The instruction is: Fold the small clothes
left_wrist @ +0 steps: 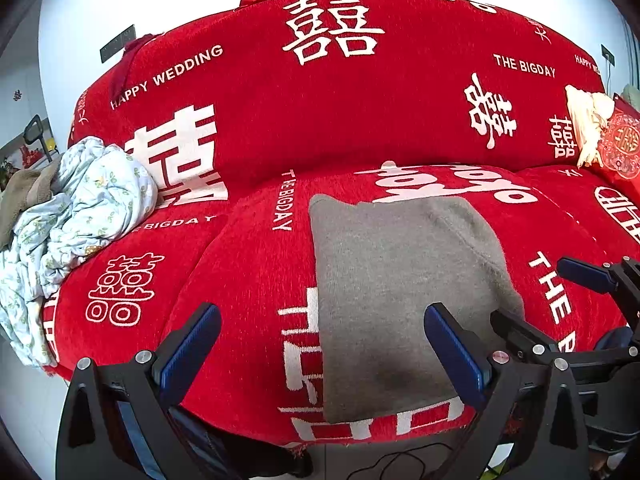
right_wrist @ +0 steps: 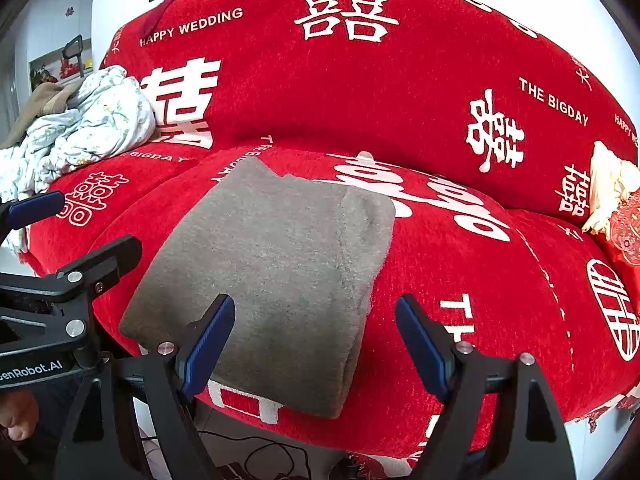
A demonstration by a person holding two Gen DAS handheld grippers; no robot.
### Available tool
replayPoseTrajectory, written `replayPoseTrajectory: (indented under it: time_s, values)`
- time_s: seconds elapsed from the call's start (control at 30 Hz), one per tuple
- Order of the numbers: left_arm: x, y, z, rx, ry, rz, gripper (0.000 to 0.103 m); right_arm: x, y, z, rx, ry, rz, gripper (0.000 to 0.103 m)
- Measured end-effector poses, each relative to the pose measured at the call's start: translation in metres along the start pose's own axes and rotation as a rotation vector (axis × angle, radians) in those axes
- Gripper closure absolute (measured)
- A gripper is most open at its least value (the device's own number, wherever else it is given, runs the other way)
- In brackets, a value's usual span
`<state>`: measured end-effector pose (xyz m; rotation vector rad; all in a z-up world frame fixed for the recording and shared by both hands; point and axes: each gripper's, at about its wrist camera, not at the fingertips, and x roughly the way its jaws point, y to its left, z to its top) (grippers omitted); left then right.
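A grey knit garment (left_wrist: 400, 300) lies folded into a flat rectangle on the seat of a red sofa (left_wrist: 256, 280), near its front edge. My left gripper (left_wrist: 322, 344) hovers open before the garment's left part, with nothing between its fingers. My right gripper (right_wrist: 316, 344) also stands open, in front of the grey garment (right_wrist: 280, 264) at its right edge, and holds nothing. Each gripper shows in the other's view: the right gripper (left_wrist: 560, 304) at the far right, the left gripper (right_wrist: 76, 232) at the far left.
A crumpled pale blue floral cloth (left_wrist: 80, 208) is heaped at the sofa's left end, over a brown garment (left_wrist: 24, 196). At the right end lie a cream cloth (left_wrist: 588, 124) and a red cushion (left_wrist: 624, 140). Black cables (right_wrist: 260, 456) run on the floor below the seat.
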<state>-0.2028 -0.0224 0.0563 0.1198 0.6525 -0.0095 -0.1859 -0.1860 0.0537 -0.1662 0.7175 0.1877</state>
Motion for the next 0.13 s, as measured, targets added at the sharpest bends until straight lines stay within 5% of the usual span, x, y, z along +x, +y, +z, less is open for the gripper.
replayPoseTrajectory:
  time_s: [0.13]
  values:
    - [0.0019, -0.0002, -0.0012, 0.001, 0.005, 0.005, 0.001, 0.0037, 0.0006, -0.0003, -0.005, 0.001, 0.004, 0.018]
